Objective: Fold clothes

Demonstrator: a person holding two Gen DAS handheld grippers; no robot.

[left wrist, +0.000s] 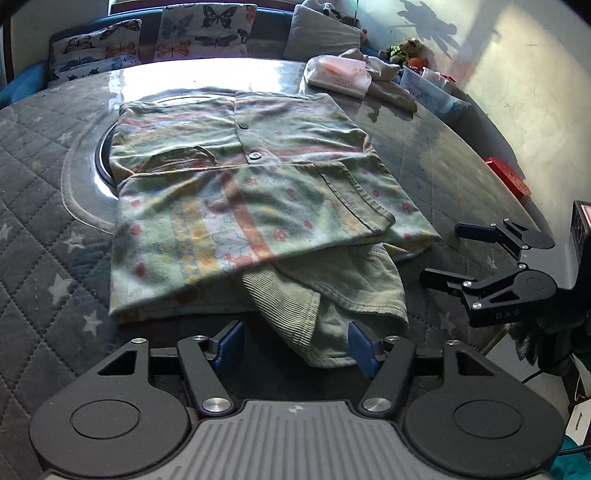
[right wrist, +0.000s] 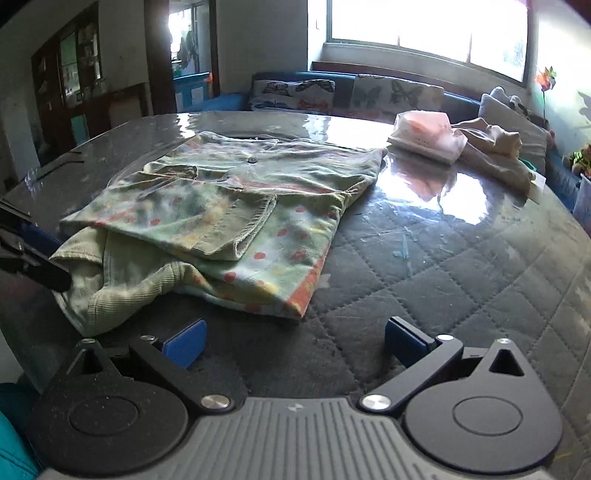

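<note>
A green patterned button shirt [left wrist: 240, 192] lies partly folded on the round table [left wrist: 461, 158]; it also shows in the right wrist view [right wrist: 229, 199]. A ribbed green sleeve [left wrist: 295, 317] sticks out from under its near edge toward me. My left gripper [left wrist: 297, 345] is open, its blue pads either side of the sleeve's end, not clamped. My right gripper [right wrist: 293, 341] is open and empty, just short of the shirt's near corner [right wrist: 295, 306]. The right gripper also shows at the right of the left wrist view [left wrist: 441, 254].
A pink and white folded pile [right wrist: 428, 136] and a beige garment [right wrist: 495, 147] lie at the table's far right. A sofa with butterfly cushions [left wrist: 207, 29] stands behind. Plastic boxes [left wrist: 432, 88] and a red box [left wrist: 506, 177] sit at the right edge.
</note>
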